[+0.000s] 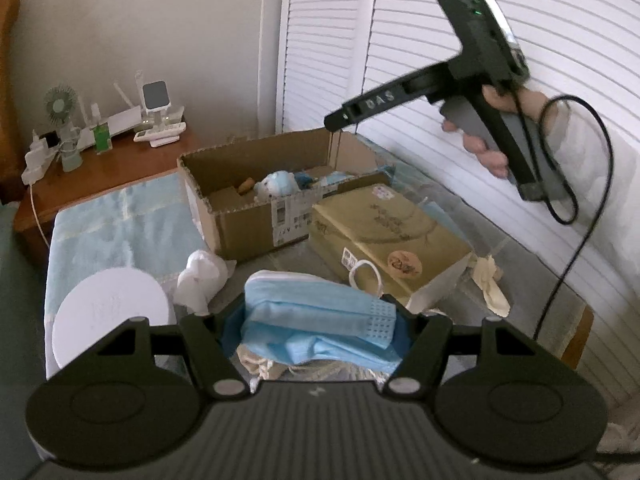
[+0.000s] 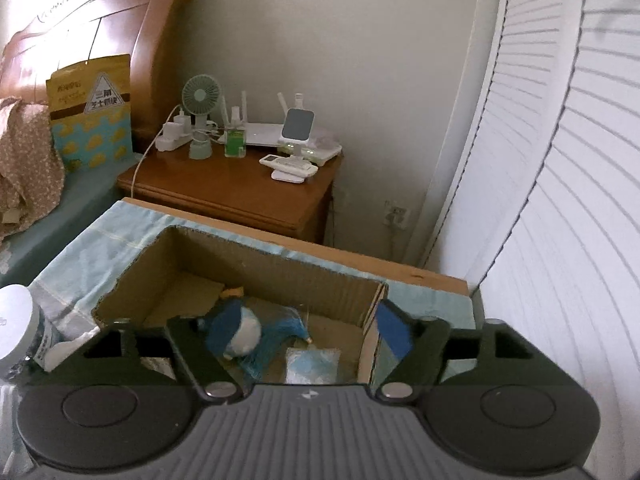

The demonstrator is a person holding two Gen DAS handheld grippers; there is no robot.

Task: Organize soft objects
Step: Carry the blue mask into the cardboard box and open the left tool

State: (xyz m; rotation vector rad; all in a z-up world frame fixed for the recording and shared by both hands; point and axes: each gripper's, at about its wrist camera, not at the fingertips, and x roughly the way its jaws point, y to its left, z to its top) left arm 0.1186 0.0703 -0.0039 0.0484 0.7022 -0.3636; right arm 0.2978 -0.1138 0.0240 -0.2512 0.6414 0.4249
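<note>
A folded stack of light blue face masks (image 1: pixel 320 316) sits between the fingers of my left gripper (image 1: pixel 316 322), which is shut on it just above the table. Behind it stands an open cardboard box (image 1: pixel 248 216) with a blue and white plush toy (image 1: pixel 278 186) inside. A person's hand holds my right gripper (image 1: pixel 340 118) above the box's right end. In the right wrist view that gripper (image 2: pixel 292 332) is open over the box (image 2: pixel 256 264), with nothing between its fingers. Below it lie the plush toy (image 2: pixel 236 334), a blue mesh piece (image 2: pixel 280 332) and a wrapped pale blue pack (image 2: pixel 312 366).
A gold paper bag (image 1: pixel 384 232) lies right of the box, with a cream cloth (image 1: pixel 490 280) beyond it. A crumpled white cloth (image 1: pixel 202 276) and a white round lid (image 1: pixel 112 312) are at the left. A wooden nightstand (image 2: pixel 240 188) with small gadgets stands behind; louvred doors (image 2: pixel 560 200) close the right side.
</note>
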